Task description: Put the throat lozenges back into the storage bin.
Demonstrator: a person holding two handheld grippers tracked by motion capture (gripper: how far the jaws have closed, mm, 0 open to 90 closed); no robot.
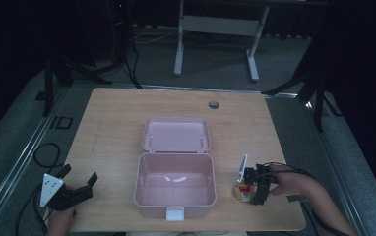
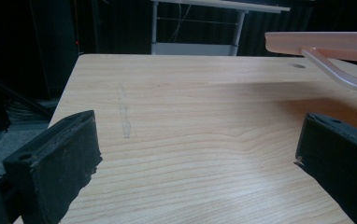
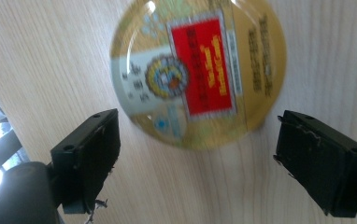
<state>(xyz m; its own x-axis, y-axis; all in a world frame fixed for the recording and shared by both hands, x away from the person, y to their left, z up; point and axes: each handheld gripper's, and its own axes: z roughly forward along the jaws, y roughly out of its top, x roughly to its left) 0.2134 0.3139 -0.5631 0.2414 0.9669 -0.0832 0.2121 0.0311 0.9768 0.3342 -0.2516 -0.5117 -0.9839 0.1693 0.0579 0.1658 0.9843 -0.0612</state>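
The right hand-held gripper [image 3: 193, 154] hung over a round gold tin [image 3: 197, 70] with a red label, its jaws spread wide either side and gripping nothing. The tin lay flat on the surface [image 1: 112, 118], just right of the open pink box [image 1: 174, 184]. Being low and smooth, it could well have slid away or squirted out if the jaws closed off-centre. The box looked empty, though glare hid part of its floor. The left hand-held gripper [image 1: 80, 181] rested open nearby.

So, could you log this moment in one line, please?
left gripper open, idle | right gripper open over round tin | pink box open
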